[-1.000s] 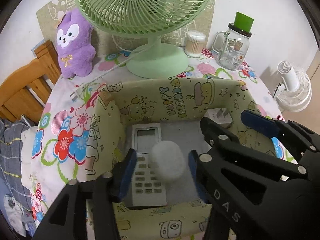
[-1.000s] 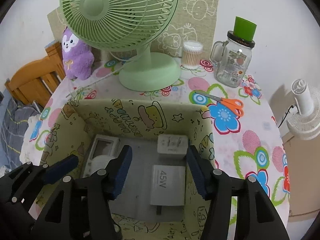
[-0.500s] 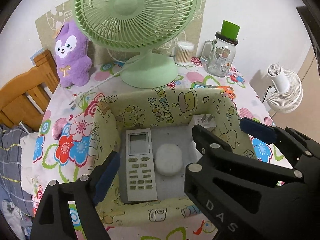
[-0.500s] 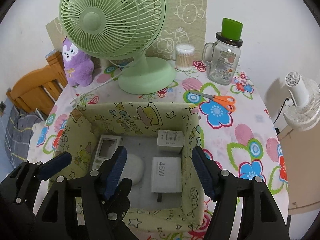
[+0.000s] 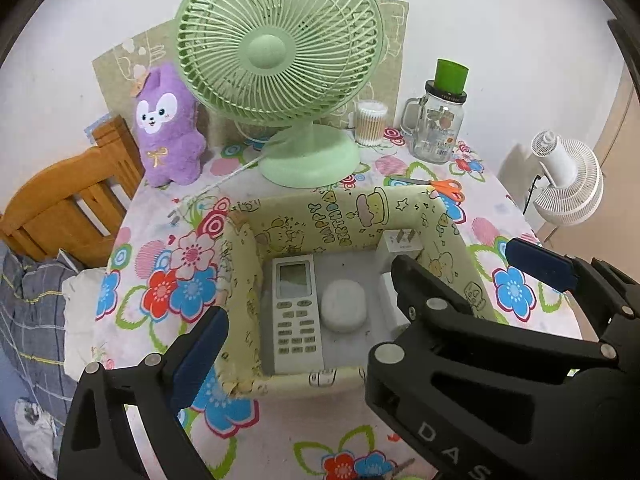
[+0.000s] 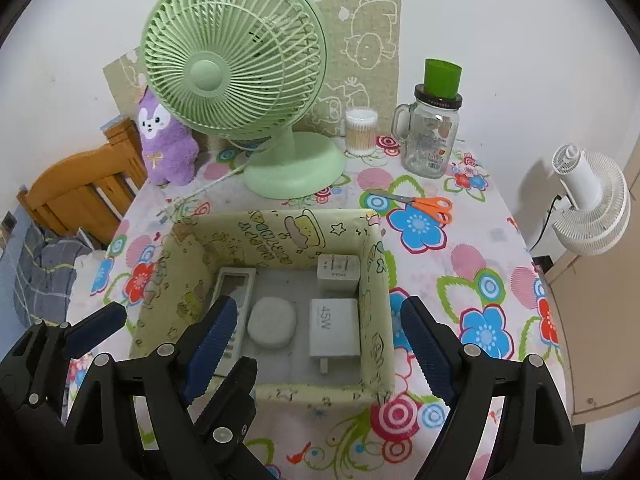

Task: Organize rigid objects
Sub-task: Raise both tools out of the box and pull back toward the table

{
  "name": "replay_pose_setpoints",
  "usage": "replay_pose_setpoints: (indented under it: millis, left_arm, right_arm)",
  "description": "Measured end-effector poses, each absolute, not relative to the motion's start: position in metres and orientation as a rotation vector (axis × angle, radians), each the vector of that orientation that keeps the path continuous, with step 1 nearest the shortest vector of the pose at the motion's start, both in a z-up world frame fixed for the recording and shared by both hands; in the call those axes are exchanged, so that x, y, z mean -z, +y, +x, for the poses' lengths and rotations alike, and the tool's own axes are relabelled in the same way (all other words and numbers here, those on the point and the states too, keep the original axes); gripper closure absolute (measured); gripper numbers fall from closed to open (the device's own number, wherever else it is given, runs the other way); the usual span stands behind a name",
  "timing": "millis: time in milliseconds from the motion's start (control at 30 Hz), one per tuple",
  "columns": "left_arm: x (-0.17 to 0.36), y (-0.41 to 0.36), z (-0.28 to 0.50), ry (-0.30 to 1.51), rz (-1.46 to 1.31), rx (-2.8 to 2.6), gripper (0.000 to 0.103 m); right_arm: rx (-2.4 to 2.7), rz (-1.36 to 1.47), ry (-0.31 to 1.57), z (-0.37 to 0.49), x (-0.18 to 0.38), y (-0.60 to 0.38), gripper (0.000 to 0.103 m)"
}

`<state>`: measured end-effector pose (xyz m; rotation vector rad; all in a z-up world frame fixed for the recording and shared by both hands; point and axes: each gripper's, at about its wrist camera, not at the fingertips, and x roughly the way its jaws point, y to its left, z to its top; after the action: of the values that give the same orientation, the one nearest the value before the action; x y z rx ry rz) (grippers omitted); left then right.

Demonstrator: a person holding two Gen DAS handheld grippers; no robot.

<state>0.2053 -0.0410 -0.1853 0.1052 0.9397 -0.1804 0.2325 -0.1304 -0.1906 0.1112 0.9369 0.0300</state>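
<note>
Yellow cartoon-printed fabric makes the walls of the storage box (image 6: 372,280) below me on the tabletop (image 6: 460,264), and four things lie inside on its grey floor. At the left is the white remote control (image 5: 296,312), its near end hidden in the right wrist view behind my right gripper (image 6: 320,344). Just right of it lies the white oval case (image 6: 272,322). Right again is the 45W charger (image 6: 333,326), with a smaller white plug adapter (image 6: 338,274) at the far right corner; in the left wrist view my own right gripper covers most of both.

My left gripper (image 5: 316,304) hangs over the box's near side. Both pairs of jaws have just been opening and now stand wide, with nothing between them.

Flowered cloth covers the tabletop. At its far side stand a green desk fan (image 6: 240,68), a purple plush toy (image 5: 168,128), a tub of cotton swabs (image 6: 361,130) and a glass mug jar (image 6: 430,138) with a green cup on top. Orange scissors (image 6: 424,204) lie beyond the box's right corner.

Open cloth lies to the right of the box. A wooden chair (image 5: 68,200) stands off the left edge, a white fan (image 6: 592,208) off the right.
</note>
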Motion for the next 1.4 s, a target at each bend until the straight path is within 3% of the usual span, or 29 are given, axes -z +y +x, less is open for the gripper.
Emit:
replay_pose_setpoints:
  millis: [267,1400]
  left_arm:
    - [0.172,-0.036,0.177,0.926,0.091,0.174,0.005]
    - [0.165,-0.030,0.086,0.918,0.114,0.236,0.005]
  right_arm:
    - [-0.024,0.073,0.895,0.204,0.171,-0.125,0.012]
    - [-0.028,0.036,0.875,0.108,0.155,-0.113,0.011]
